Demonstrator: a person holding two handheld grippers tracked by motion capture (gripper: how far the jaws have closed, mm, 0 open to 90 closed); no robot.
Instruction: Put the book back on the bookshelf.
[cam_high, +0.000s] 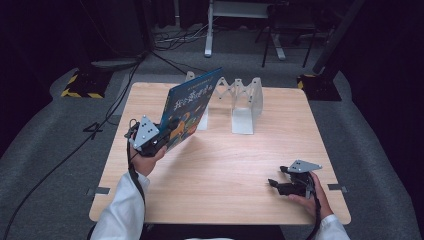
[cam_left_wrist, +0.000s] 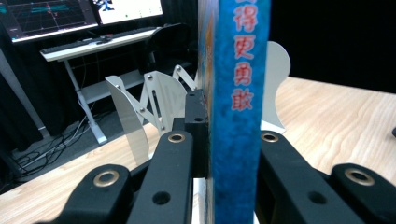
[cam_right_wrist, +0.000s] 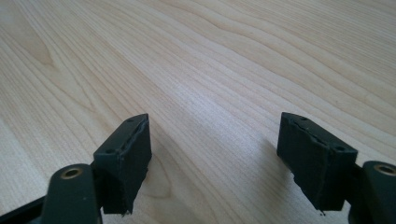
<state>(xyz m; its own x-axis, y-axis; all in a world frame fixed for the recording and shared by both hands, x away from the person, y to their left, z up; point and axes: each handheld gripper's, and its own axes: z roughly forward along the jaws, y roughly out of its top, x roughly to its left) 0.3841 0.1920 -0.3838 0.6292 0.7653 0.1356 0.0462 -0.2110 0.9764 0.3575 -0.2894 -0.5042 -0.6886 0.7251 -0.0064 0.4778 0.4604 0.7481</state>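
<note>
High view: left gripper (cam_high: 167, 131) clamps blue book (cam_high: 192, 102) by its spine, upright, lined up with rack (cam_high: 245, 105) slots; right gripper (cam_high: 275, 184) gapes wide, idle near rack

From my remote seat, overhead light falls evenly on the pale table (cam_high: 220, 165) while the surrounding room stays dark. Shadows under things are soft and short. In the left gripper view the book (cam_left_wrist: 238, 93) spine looks blurred close up; the high view is grainy.
</note>
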